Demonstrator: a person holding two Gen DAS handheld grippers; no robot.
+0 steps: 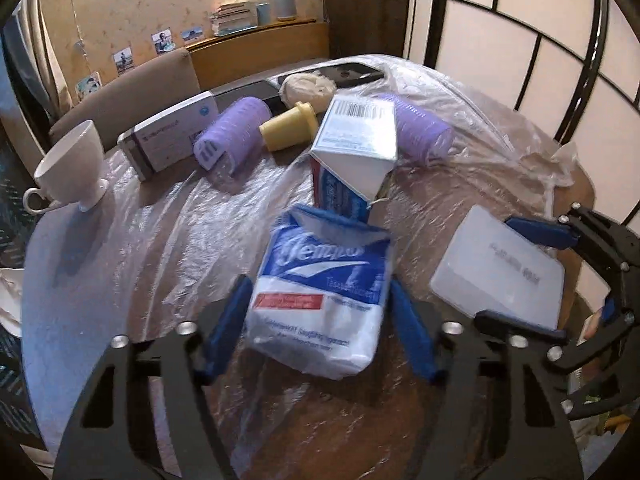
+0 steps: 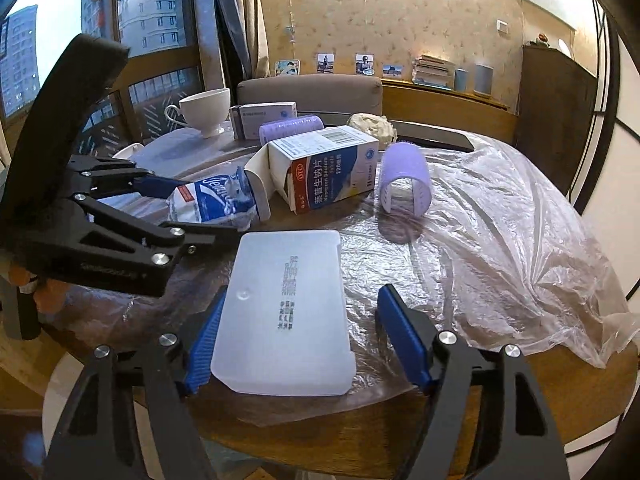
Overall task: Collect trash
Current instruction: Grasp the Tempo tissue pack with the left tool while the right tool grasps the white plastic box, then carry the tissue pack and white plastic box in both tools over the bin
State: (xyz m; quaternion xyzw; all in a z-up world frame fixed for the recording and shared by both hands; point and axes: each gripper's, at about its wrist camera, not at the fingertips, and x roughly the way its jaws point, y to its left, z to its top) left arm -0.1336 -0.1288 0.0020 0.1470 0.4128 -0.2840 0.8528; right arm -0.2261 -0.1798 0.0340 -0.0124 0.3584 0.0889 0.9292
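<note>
The left tool [image 1: 320, 320] brackets a tissue pack [image 1: 320, 300], fingers wide; the right tool [image 2: 298, 340], also wide, straddles a plastic case [image 2: 284, 312]. Carton [image 2: 324, 164] and rollers still litter the counter [image 2: 520, 400]; collection looks barely begun.

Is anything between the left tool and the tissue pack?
Nothing visible: the tissue pack already lies between the open fingers of the left tool. The medicine box stands just beyond it, its open flap close to the pack's far end.
</note>
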